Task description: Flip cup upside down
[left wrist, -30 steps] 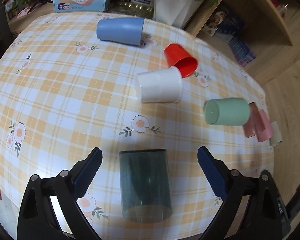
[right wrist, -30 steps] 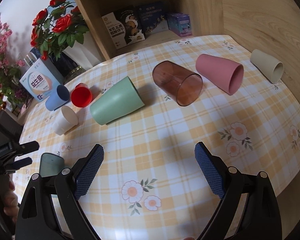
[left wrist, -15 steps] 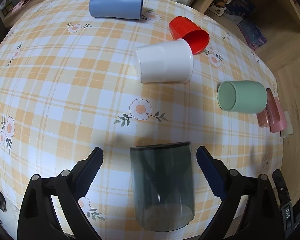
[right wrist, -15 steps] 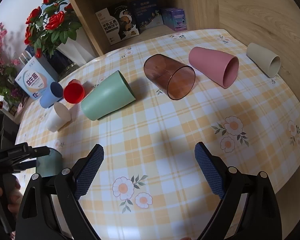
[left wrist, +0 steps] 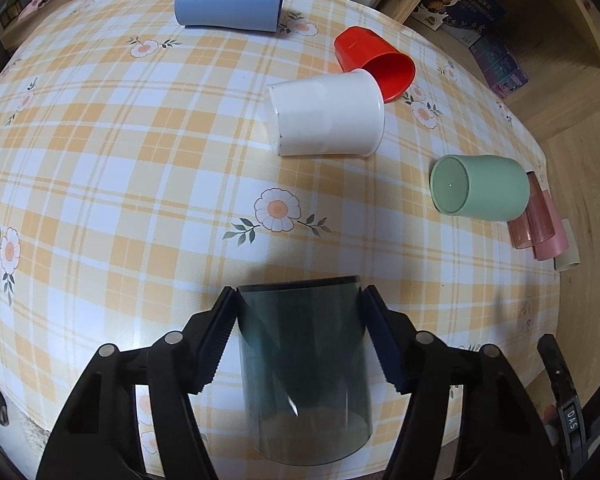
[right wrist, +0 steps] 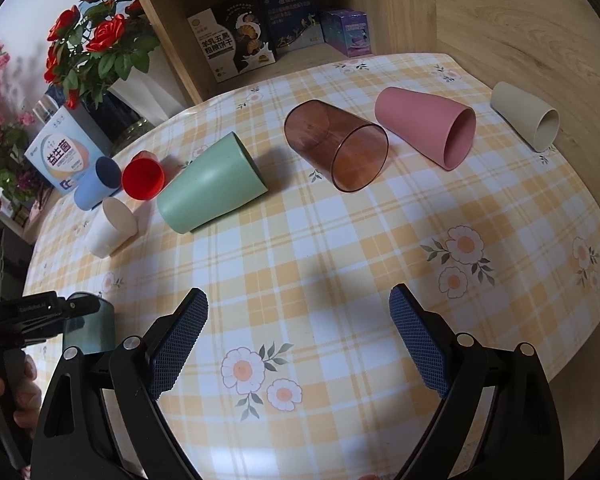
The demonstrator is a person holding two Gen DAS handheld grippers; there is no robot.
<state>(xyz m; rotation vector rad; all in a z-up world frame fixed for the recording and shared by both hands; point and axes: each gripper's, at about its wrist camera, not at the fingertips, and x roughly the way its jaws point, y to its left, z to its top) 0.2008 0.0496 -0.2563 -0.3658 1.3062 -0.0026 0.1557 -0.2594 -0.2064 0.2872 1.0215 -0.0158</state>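
Since a second ago our left gripper has closed on the dark cup at the tabletop's near edge — gripped across its sides for turning. Our right gripper waits wide open, empty; other cups lie beyond.

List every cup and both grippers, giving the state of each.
Dark clear cup: on its side, gripped.
White cup: on its side.
Red cup: on its side.
Blue cup: on its side.
Green cup: on its side.
Left gripper: shut on cup.
Right gripper: open, empty.
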